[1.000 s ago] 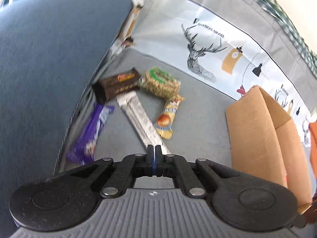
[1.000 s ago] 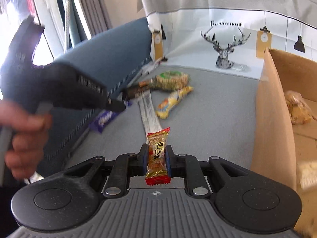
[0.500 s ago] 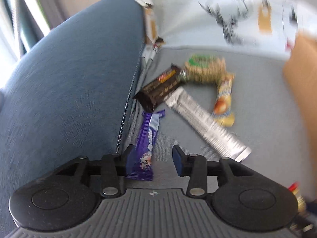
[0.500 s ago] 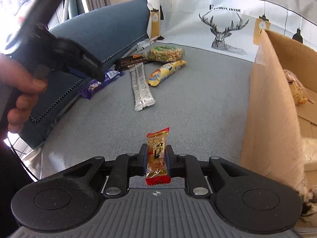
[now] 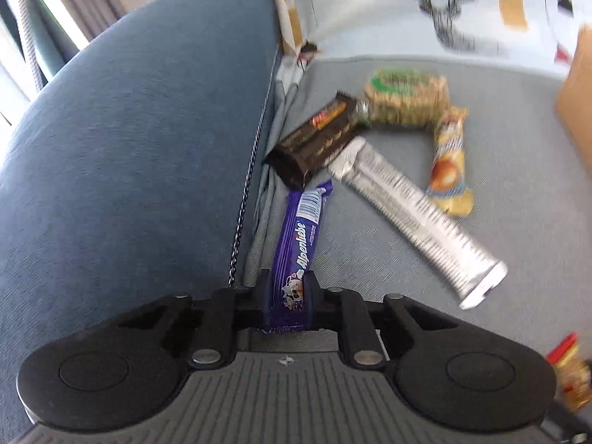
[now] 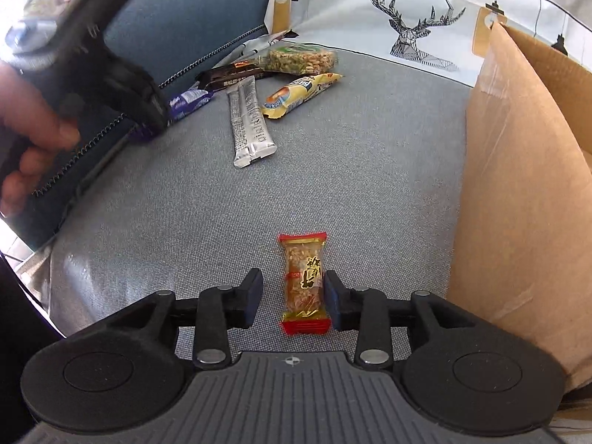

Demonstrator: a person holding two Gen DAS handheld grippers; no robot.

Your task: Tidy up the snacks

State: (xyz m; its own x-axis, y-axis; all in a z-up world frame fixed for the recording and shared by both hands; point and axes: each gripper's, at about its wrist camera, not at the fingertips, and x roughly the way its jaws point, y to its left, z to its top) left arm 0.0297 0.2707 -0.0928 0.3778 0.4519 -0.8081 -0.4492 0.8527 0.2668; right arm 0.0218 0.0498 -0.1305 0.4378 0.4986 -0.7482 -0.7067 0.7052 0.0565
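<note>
The left hand-held gripper (image 5: 286, 288) is closing on the near end of the purple Alpenliebe bar (image 5: 296, 244), beside the blue armrest (image 5: 148, 129). The right hand-held gripper (image 6: 292, 296) is opening; the red-ended peanut bar (image 6: 304, 281) lies between its parted jaws on the grey sofa seat (image 6: 370, 170), near the cardboard box (image 6: 518, 185).

Reads "Alpenliebe" in white along the purple candy wrapper (image 5: 296, 244). Reads "Fashion Home" above the deer drawing (image 6: 418, 26) on the printed cloth (image 6: 351, 11) behind that wrapper.
</note>
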